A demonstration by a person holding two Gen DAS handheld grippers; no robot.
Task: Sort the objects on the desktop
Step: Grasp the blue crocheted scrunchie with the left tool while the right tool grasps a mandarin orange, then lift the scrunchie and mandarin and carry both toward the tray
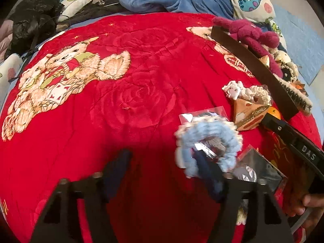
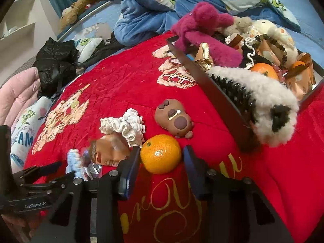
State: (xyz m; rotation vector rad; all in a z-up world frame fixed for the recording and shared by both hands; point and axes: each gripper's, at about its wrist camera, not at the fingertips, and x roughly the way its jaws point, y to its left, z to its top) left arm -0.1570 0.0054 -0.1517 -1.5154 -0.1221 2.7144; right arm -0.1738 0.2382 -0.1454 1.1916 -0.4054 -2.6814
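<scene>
Right gripper straddles the orange; box holds plush toys (heaped); left gripper apart.

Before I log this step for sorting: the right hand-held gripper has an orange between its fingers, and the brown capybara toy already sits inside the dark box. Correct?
Not quite. The right wrist view shows the right hand-held gripper around the orange, but the brown capybara toy lies on the red blanket, outside the dark box.
</scene>
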